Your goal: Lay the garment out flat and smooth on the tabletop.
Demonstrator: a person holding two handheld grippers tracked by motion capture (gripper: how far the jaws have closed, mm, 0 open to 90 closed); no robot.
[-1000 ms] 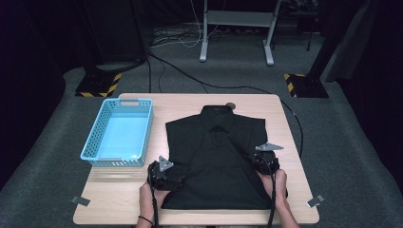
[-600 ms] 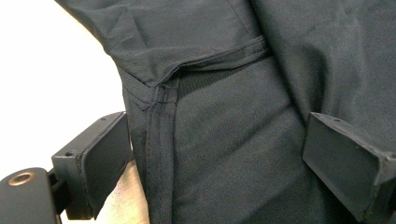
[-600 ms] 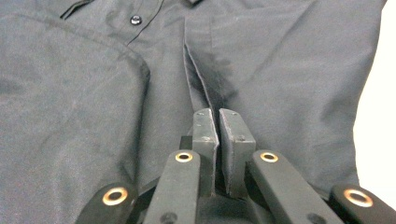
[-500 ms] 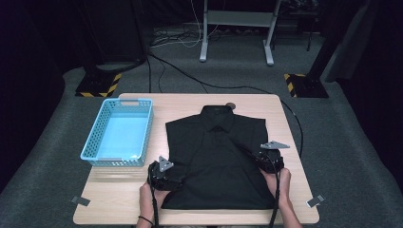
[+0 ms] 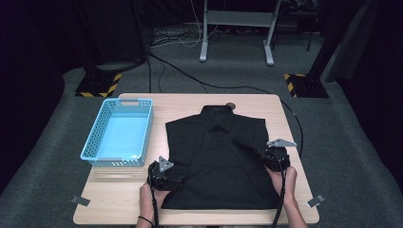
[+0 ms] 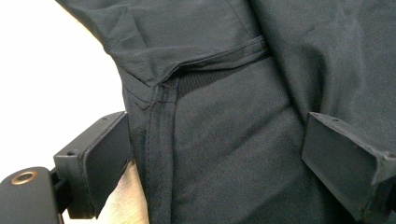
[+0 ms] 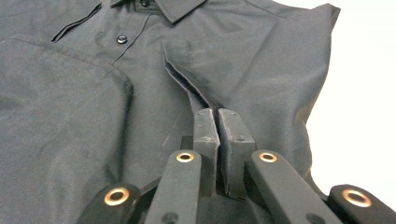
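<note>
Your right gripper (image 5: 256, 153) has lifted a little and drifted toward the middle of the black shirt (image 5: 216, 166) over the last second, its jaws clenched on a folded edge of the fabric. In the right gripper view the pads (image 7: 206, 133) meet with a thin ridge of cloth pinched between them. That suggests you are drawing the shirt's right side inward to fold it. The shirt lies flat, collar away from you, on the wooden table (image 5: 190, 103).

Your left gripper (image 5: 177, 180) has kept still at the shirt's lower left side. Its jaws stand released (wide apart, astride a seam and cuff), gripping nothing.

A blue basket (image 5: 100, 154) sits just left of the shirt, apart from it. Nothing blocks the fold. Cables (image 5: 190, 78) and stand legs lie on the floor beyond.
</note>
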